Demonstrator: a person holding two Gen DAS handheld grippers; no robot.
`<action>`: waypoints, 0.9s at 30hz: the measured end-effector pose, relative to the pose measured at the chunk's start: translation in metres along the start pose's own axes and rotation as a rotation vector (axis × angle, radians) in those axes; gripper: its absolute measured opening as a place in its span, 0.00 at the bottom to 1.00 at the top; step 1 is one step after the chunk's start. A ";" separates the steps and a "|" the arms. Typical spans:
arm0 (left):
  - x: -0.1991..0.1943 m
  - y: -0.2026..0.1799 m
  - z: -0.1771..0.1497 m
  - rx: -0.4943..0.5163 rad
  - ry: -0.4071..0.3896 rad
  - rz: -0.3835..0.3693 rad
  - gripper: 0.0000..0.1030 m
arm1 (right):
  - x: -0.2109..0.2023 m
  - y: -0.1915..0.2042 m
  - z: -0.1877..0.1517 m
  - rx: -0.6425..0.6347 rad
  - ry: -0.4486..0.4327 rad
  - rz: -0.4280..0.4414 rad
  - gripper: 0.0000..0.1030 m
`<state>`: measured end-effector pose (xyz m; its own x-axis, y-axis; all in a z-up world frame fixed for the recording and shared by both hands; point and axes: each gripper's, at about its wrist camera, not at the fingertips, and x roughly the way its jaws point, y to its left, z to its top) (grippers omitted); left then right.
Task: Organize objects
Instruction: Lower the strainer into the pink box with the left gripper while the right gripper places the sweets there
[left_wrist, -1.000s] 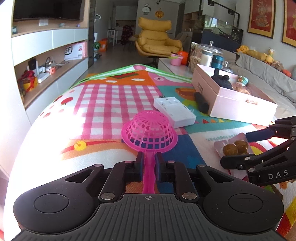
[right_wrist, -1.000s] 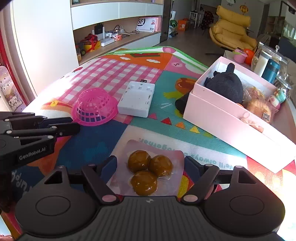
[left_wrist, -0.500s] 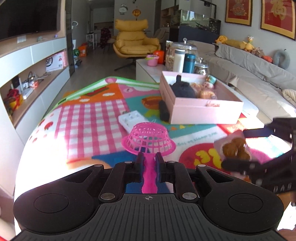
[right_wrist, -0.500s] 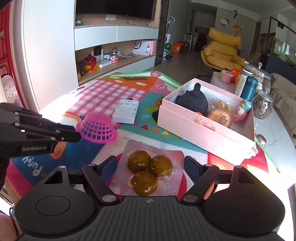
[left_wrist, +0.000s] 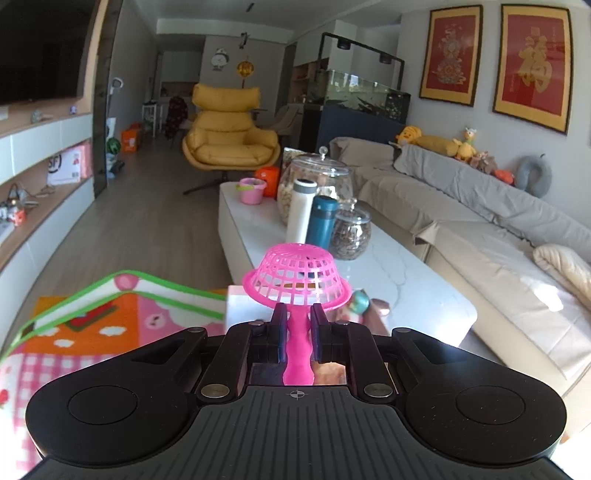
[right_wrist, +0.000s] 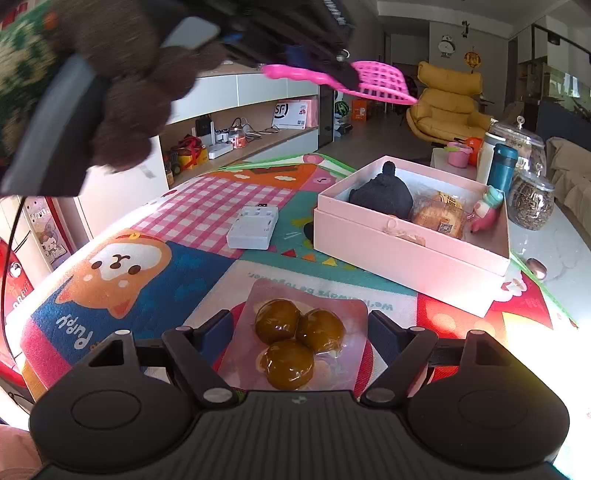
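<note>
Two tools in play, landmark = pink box (right_wrist: 410, 254) on the play mat (right_wrist: 207, 266) covering the worktop.

Left tool (left_wrist: 297, 325): jaws together, clamped on the handle of the pink mesh scoop (left_wrist: 297, 275). Scoop is dome-up, airborne, well above mat level. In the right wrist view the scoop (right_wrist: 376, 79) hangs high and left of the box, clear of everything; a gloved hand (right_wrist: 122, 92) grips that tool. In the left wrist view the box's near corner and the small figure inside it peek out just below the scoop's rim.

Right tool (right_wrist: 299, 332): jaws apart, straddling a clear pack of three brown balls (right_wrist: 295, 341). Pads sit at the pack's two side edges; firm contact can't be told. Pack lies just in front of the box.

Box contents: dark plush (right_wrist: 382, 192), a wrapped bun (right_wrist: 439, 218), a pink-teal figure (right_wrist: 487, 210).

White adapter (right_wrist: 253, 227) lies flat on the mat, left of the box, apart from it.

Beyond the box: teal flask (right_wrist: 502, 164), white bottle (left_wrist: 301, 210), glass jars (right_wrist: 532, 203).
</note>
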<state>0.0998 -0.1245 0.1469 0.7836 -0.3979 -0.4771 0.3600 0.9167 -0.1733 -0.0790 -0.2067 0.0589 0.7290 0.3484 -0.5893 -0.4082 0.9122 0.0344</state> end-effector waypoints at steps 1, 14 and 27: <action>0.013 0.001 0.000 -0.030 -0.003 -0.024 0.15 | 0.000 -0.002 -0.001 0.005 -0.003 0.000 0.77; 0.052 0.021 -0.037 -0.012 0.045 0.010 0.17 | 0.009 -0.024 -0.001 0.026 0.012 -0.018 0.78; -0.039 0.085 -0.117 -0.102 0.087 0.044 0.17 | 0.025 -0.084 0.111 0.074 -0.054 -0.125 0.78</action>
<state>0.0408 -0.0265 0.0496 0.7489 -0.3564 -0.5588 0.2690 0.9340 -0.2351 0.0348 -0.2507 0.1309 0.8009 0.2402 -0.5485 -0.2724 0.9619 0.0236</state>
